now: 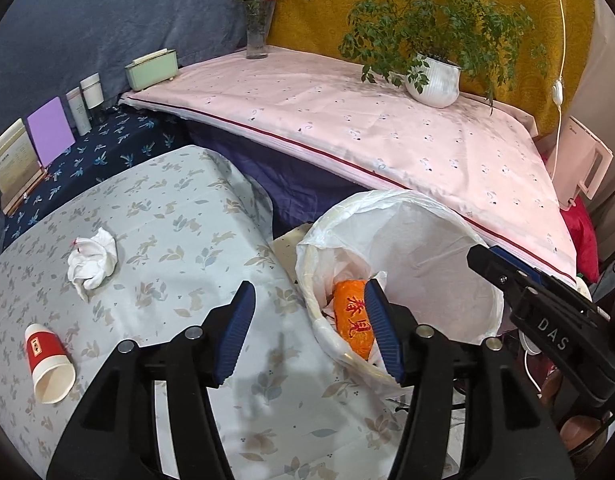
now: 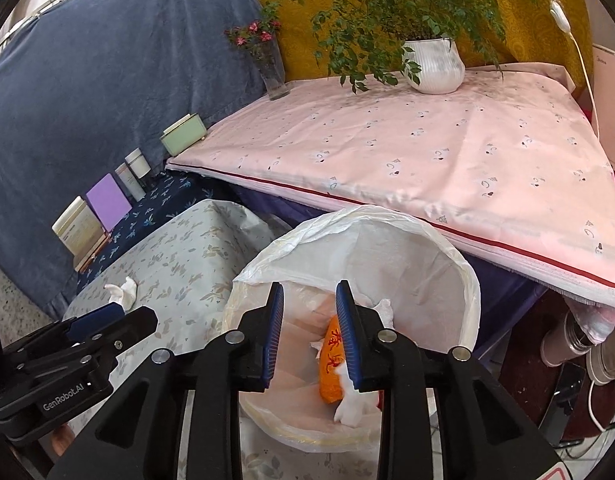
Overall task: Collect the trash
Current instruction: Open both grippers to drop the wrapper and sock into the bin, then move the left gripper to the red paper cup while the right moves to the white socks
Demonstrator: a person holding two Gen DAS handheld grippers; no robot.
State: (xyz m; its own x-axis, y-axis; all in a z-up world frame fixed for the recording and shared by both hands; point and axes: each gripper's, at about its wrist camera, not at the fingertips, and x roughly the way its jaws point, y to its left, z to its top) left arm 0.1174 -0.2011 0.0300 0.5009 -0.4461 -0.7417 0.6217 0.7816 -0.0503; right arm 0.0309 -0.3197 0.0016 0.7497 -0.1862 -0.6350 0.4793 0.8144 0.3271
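- Now my left jaws point(image 1: 309, 334) stood spread and empty at the seam between the tabletop point(image 1: 179, 240) and the bin point(image 1: 487, 276).
- My right jaws point(image 2: 309, 334) hung over the bin's mouth, parted a narrower way, with nothing between the pads.
- Down in the liner lay an orange packet point(image 1: 351, 320) and a white wad point(image 2: 355, 400); that trash I judged already collected.
- Two pieces remained on the tabletop: a crumpled tissue point(image 1: 92, 266) and a red-and-white cup point(image 1: 47, 364).
- Both lay off to the left of my left jaws, well apart from the bin, the tissue farther back and the cup nearer the front edge.
- The cup lay on its side, its long axis running front to back with a slight slant and its open mouth toward me.
- I judged the left hand the nearer one for either piece, since the right was over the bin on the far side.
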